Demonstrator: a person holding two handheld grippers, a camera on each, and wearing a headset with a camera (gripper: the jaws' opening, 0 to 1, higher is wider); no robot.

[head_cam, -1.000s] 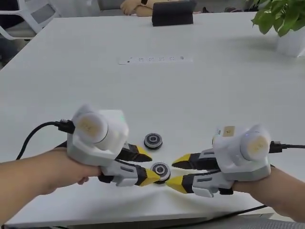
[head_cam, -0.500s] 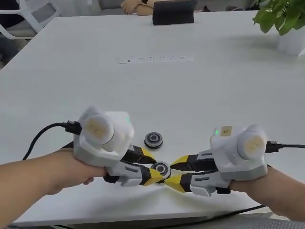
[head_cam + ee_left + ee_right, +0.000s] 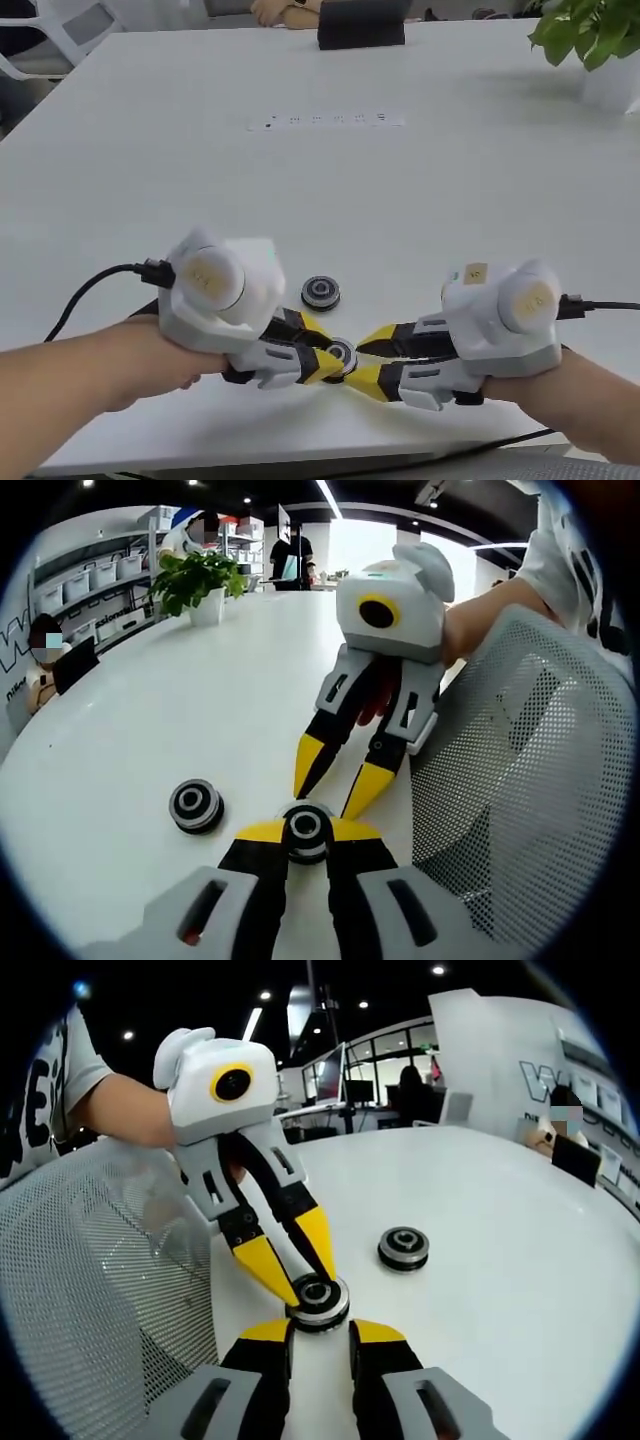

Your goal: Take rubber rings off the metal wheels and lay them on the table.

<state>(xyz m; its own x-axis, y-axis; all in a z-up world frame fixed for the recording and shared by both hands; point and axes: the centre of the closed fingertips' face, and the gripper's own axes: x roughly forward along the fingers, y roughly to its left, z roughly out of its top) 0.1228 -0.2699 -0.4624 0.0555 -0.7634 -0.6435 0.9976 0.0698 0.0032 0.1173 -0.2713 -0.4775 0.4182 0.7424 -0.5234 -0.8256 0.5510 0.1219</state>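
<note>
Left gripper (image 3: pixel 322 358) jaws clamped on near wheel (image 3: pixel 340 353); right gripper (image 3: pixel 364 362) jaws apart, tips just beside it. Second wheel (image 3: pixel 321 291) sits just beyond.

The left gripper (image 3: pixel 330 354) tips cover most of the near wheel (image 3: pixel 343 350); the plant (image 3: pixel 582 30) is cropped.

At the bench's (image 3: pixel 430 210) near edge the left gripper (image 3: pixel 327 350) and right gripper (image 3: pixel 360 362) meet tip to tip around one wheel (image 3: pixel 341 352), blocking the way between them. A second wheel (image 3: pixel 321 292) lies just behind; beyond it open bench runs to a power strip (image 3: pixel 325 121).
</note>
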